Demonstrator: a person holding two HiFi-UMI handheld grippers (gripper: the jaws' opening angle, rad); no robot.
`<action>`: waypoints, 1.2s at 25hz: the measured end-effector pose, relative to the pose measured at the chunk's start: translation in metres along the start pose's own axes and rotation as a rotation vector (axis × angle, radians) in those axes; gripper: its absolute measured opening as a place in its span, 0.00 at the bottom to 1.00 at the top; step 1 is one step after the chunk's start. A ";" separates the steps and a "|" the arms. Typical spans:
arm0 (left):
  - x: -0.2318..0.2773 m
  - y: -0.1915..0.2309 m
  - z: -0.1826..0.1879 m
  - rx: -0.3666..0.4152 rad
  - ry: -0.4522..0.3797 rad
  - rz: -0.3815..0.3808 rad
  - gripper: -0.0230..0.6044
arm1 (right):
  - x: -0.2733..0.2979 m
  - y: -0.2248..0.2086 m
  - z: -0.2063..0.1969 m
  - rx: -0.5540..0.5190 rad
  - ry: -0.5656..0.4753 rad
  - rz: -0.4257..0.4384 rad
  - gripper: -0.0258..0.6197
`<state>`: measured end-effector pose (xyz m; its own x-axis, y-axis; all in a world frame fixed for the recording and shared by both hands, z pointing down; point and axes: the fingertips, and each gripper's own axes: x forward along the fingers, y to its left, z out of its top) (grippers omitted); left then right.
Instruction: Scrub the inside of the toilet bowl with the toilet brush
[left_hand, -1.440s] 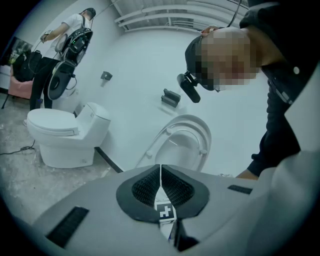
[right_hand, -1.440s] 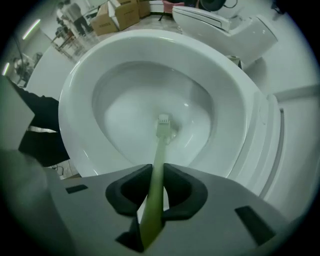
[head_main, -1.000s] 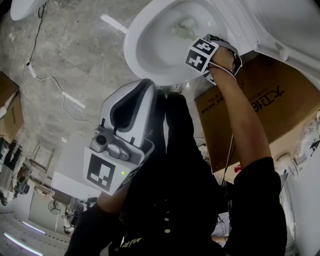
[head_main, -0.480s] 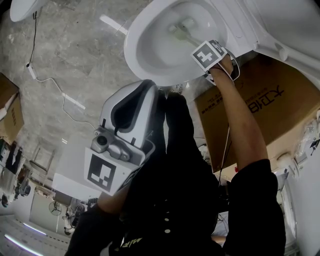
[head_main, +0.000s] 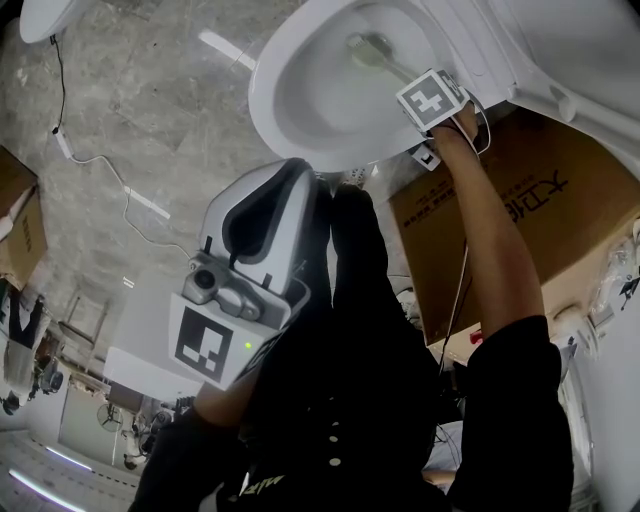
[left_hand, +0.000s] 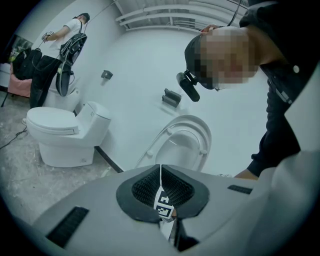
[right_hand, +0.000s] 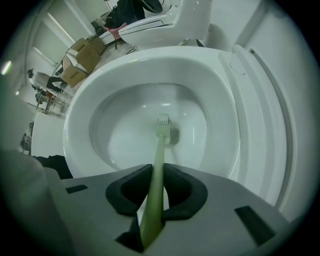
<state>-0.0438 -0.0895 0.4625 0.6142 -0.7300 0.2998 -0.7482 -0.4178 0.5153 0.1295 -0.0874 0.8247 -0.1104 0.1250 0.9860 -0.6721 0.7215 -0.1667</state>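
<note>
The pale green plastic toilet brush (right_hand: 159, 145) is sitting clamped in the right tool (right_hand: 156, 174), reaching toward 12 o'clock into the white ceramic toilet bowl (right_hand: 90, 95) for scrubbing, while the left tool (left_hand: 161, 175) is idling, pinched together on nothing.

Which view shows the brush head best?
Right gripper view: the brush head sits centred, low in the toilet bowl, handle running back into the right gripper. Head view shows it small, from above. Left gripper view misses it.

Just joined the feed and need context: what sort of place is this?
Probably a test room, not a home bathroom: a second toilet stands near this toilet bowl, with a cardboard box and loose cable on bare concrete floor.
</note>
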 end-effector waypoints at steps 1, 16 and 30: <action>0.000 0.000 0.001 0.000 -0.001 -0.002 0.08 | -0.001 -0.003 0.000 0.003 -0.001 -0.009 0.17; 0.002 -0.001 -0.001 -0.001 0.010 -0.009 0.08 | -0.003 -0.028 -0.010 -0.046 0.045 -0.101 0.18; 0.007 -0.005 0.002 0.003 0.007 -0.008 0.08 | 0.001 -0.014 -0.016 -0.032 0.096 -0.019 0.17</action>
<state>-0.0365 -0.0940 0.4605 0.6217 -0.7229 0.3015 -0.7442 -0.4251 0.5152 0.1511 -0.0863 0.8282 -0.0261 0.1745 0.9843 -0.6491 0.7458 -0.1494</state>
